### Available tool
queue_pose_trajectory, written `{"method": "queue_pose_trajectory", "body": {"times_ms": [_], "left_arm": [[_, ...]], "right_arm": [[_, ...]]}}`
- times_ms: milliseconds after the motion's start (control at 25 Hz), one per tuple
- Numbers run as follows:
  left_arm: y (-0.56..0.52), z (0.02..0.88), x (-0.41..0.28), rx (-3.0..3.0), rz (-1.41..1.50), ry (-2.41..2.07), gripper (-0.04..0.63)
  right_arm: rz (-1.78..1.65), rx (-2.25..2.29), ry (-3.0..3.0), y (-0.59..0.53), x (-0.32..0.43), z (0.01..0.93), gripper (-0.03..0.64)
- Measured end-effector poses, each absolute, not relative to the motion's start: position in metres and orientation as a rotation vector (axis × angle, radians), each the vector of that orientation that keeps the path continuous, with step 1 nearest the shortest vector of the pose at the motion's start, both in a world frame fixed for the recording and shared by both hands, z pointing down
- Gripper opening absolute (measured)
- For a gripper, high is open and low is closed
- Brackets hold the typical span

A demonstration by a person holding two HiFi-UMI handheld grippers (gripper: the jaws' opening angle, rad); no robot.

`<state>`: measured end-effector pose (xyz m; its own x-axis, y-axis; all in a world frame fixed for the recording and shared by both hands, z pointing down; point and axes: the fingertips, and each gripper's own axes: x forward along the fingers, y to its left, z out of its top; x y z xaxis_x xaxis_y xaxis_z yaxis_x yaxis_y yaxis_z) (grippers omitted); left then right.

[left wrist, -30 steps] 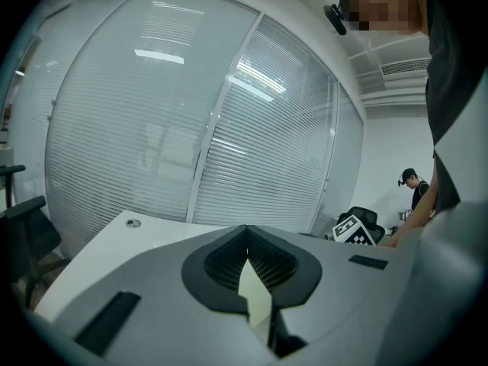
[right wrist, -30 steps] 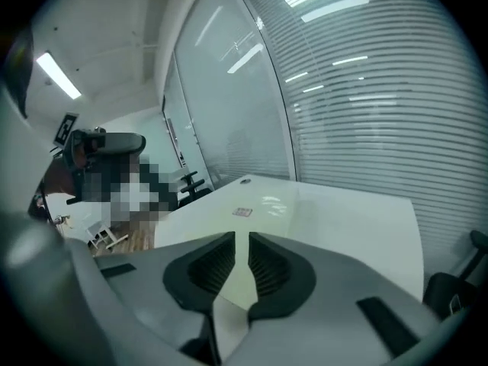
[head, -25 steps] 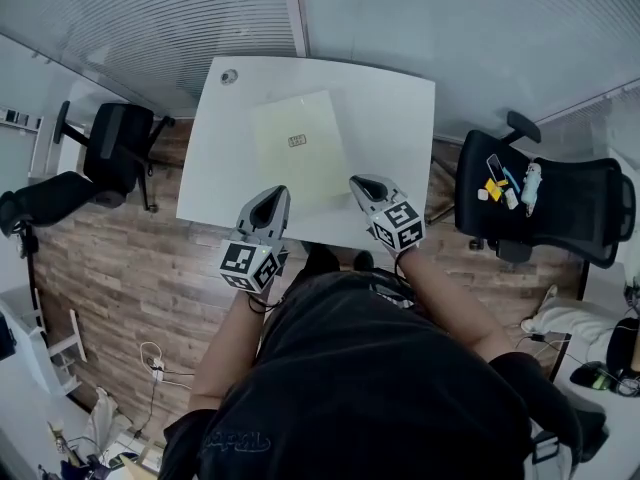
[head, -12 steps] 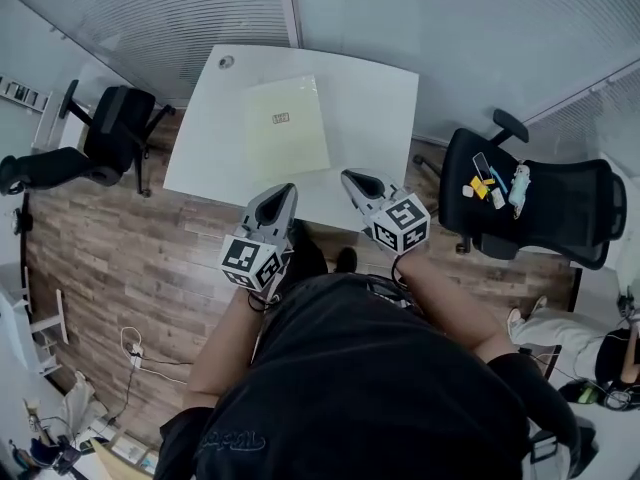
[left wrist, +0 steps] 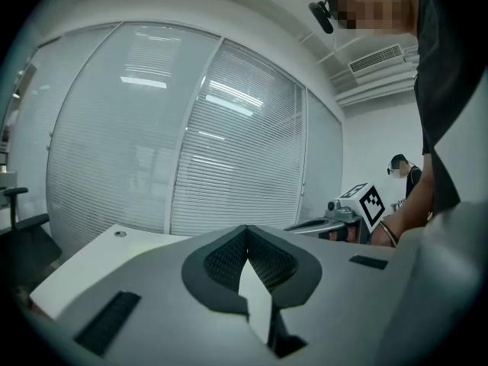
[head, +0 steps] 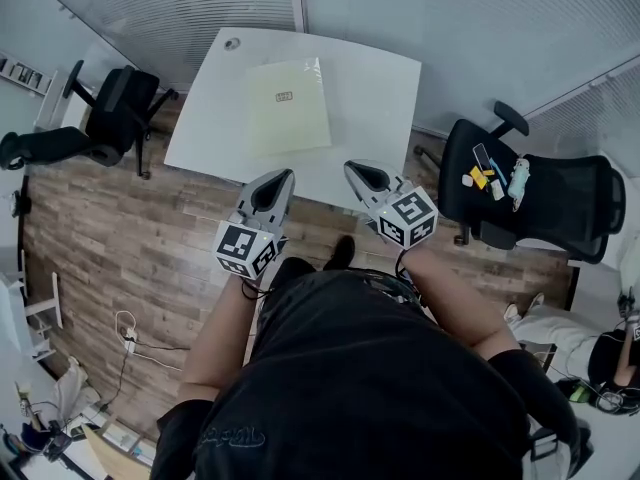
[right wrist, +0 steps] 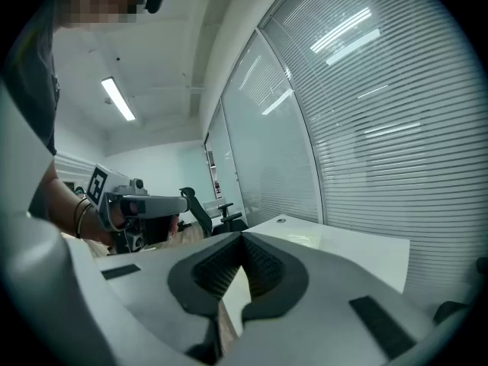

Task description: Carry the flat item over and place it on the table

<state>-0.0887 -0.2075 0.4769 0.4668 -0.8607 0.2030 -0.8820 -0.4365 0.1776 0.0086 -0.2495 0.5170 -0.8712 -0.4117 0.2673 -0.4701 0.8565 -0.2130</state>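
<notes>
Fingers (left wrist: pixel 223 264): pressed together tip to tip on the left gripper (head: pixel 274 186), likewise on the right gripper (head: pixel 362 176), nothing clamped in either. Both held side by side over the wood-plank floor (head: pixel 130 228), just short of the near edge of the white rounded-corner table (head: pixel 385 93) and well apart from the pale yellow-green flat square sheet (head: pixel 288 106), lying flush on the tabletop left of its middle, with a small label near its centre (print too small to read). Judged thin and light, probably stiff enough to keep its shape if taken at two edges, yet liable to sag from one corner; smooth too, so apt to slide on the glossy top. No gap beneath for a jaw, so best slid to overhang the near edge, then pinched by the rim, one gripper per side. By count: one sheet, one table, two grippers, one round grommet (head: pixel 232 43) in the far corner, two black office chairs (head: pixel 118 118) flanking, the right one bearing a few small oddments.
</notes>
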Motion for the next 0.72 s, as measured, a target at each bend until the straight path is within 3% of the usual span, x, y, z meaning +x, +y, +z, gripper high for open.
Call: {"method": "queue_pose_trajectory", "body": {"times_ms": [720], "left_arm": [[-0.095, 0.458, -0.157, 2.527, 0.109, -1.454, 0.014]], "right_arm": [[0.341, 0.781, -2.828, -0.143, -0.049, 0.487, 0.021]]}}
